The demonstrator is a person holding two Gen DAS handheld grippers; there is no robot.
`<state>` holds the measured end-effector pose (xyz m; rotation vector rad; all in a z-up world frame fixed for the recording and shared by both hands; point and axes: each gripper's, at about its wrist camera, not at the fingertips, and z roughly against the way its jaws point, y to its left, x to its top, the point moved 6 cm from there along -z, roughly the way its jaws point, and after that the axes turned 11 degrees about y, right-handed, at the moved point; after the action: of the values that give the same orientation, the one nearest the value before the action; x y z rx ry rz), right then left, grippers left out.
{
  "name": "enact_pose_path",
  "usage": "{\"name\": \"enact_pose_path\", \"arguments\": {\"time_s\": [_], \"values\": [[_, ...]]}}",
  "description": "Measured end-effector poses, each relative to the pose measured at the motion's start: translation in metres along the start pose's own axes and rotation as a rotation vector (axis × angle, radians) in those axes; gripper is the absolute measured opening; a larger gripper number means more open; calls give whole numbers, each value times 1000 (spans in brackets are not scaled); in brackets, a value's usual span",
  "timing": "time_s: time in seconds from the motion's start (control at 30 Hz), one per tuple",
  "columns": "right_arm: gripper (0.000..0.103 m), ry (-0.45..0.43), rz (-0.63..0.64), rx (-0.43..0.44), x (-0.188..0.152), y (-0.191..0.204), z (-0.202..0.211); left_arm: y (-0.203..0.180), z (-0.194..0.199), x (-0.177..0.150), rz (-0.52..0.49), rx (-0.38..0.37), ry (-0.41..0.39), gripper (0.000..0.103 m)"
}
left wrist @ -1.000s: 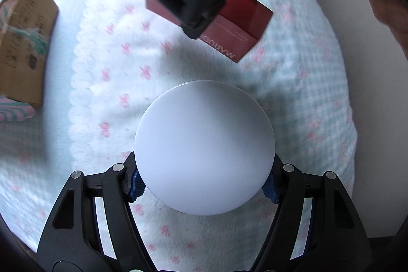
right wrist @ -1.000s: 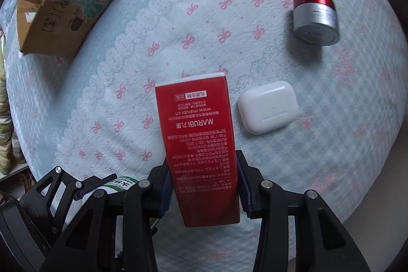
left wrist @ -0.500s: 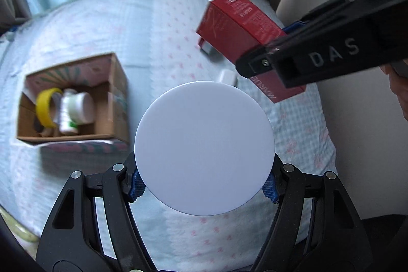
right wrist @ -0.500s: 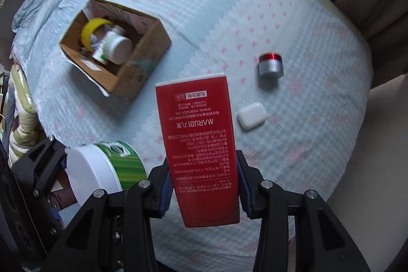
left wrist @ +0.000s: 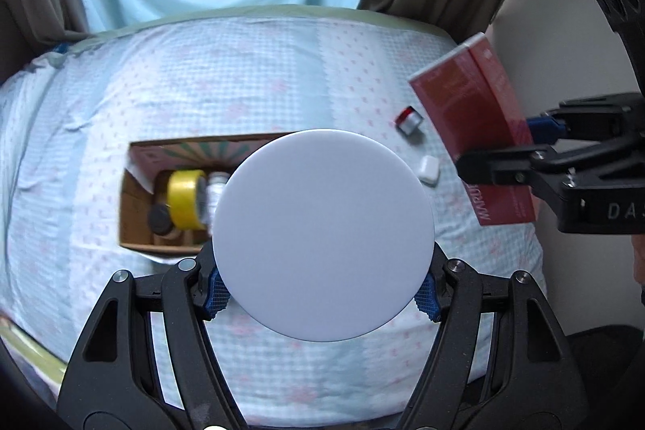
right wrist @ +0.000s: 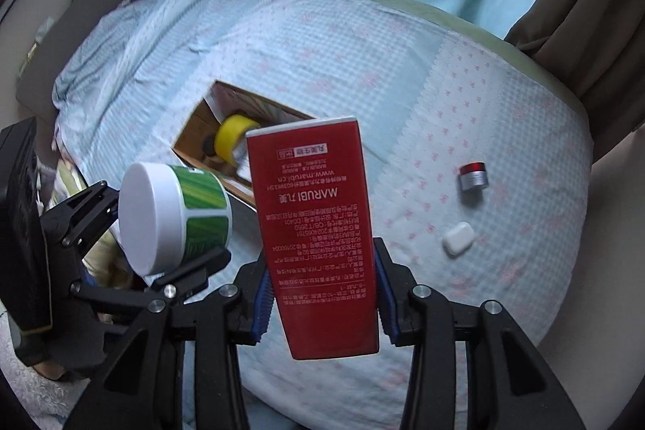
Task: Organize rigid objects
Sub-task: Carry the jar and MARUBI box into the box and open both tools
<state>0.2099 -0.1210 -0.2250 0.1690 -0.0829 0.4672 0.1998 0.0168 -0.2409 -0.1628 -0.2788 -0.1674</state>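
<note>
Red carton [right wrist: 318, 228] pinched upright between my right gripper's [right wrist: 320, 293] blue pads, white-lidded jar [left wrist: 322, 232] with a green label clamped in my left gripper [left wrist: 322, 289], both held high over the bed [right wrist: 403, 67]. Below me, the open cardboard box [left wrist: 137, 196] holds a yellow tape roll [left wrist: 183, 198]; a small red-capped jar [right wrist: 472, 177] and a white earbud case [right wrist: 457, 238] lie apart on the quilt.

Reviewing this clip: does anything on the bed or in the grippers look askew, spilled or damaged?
Nothing looks spilled or damaged. The small red-and-silver jar lies tipped on its side on the bedspread, near the white earbud case. The red carton and the white-lidded tub are each clamped squarely. The cardboard box holds jumbled items.
</note>
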Motion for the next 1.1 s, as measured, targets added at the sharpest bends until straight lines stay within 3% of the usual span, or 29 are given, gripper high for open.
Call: {"name": "enact_pose_path", "arguments": {"time_s": [0.3, 0.6, 0.83, 1.1], "values": [[40, -35, -223, 49, 40, 52, -22, 102, -2, 18, -96, -31, 36, 68], [40, -13, -467, 114, 73, 73, -76, 181, -50, 42, -104, -43, 130, 68], [40, 26, -559, 128, 99, 64, -127, 220, -102, 65, -85, -12, 192, 68], [40, 84, -579, 48, 117, 39, -182, 236, -177, 80, -101, 17, 317, 68]]}}
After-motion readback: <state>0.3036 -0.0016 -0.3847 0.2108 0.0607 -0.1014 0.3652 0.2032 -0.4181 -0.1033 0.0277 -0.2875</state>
